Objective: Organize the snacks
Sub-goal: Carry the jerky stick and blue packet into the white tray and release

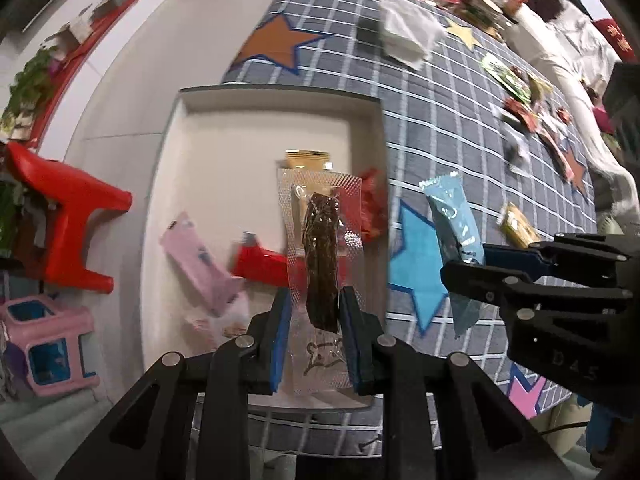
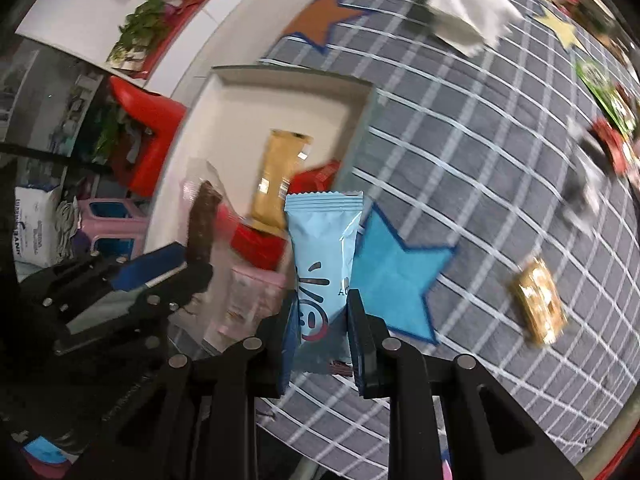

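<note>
My left gripper (image 1: 316, 300) is shut on a clear-wrapped dark brown snack (image 1: 322, 248) and holds it above the white box (image 1: 192, 152). The box holds a pink packet (image 1: 200, 260), red packets (image 1: 264, 264) and a gold bar (image 2: 276, 184). My right gripper (image 2: 322, 308) is shut on a light blue packet (image 2: 322, 248), held over the blue star patch just right of the box. The right gripper also shows in the left wrist view (image 1: 464, 264), and the left gripper in the right wrist view (image 2: 192, 268).
The grey checked cloth (image 2: 500, 200) carries a gold snack (image 2: 538, 304), a white packet (image 2: 468, 12) and several more snacks at the far right (image 1: 520, 100). Red (image 1: 68, 216) and pink (image 1: 44, 336) stools stand on the floor to the left.
</note>
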The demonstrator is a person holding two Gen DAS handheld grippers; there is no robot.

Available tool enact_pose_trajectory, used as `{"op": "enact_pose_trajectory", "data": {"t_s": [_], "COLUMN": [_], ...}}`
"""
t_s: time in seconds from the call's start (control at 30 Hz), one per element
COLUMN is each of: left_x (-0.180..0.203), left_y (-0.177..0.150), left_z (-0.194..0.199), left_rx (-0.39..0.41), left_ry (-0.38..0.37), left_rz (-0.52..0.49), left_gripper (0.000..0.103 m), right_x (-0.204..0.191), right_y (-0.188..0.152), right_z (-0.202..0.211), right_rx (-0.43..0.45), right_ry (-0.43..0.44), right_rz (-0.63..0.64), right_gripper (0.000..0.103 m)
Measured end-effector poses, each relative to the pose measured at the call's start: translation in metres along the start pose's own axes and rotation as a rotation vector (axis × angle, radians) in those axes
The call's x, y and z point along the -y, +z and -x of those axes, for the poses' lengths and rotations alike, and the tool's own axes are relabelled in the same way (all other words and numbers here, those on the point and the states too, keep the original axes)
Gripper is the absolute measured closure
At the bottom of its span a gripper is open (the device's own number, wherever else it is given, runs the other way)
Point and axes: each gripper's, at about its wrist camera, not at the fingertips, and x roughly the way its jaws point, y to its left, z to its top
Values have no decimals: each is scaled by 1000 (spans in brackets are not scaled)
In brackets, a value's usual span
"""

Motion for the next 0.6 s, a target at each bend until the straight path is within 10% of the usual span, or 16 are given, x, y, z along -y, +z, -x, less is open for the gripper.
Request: {"op": "enact_pose_trajectory", "data": {"t_s": [0.47, 0.6], "left_x": [-36, -33], "left_y": [-6, -8], "left_z": [-25, -28], "left_rx": [-64, -78], "left_ry": [27, 28], "left_rz": [47, 35], "left_gripper": [76, 55], "right_x": [-48, -43], "right_y": [33, 29], "right_z": [-50, -52], "right_rx": [-96, -115], "right_ry": [47, 46], "right_rz": [16, 0], "right_gripper": [78, 77]}}
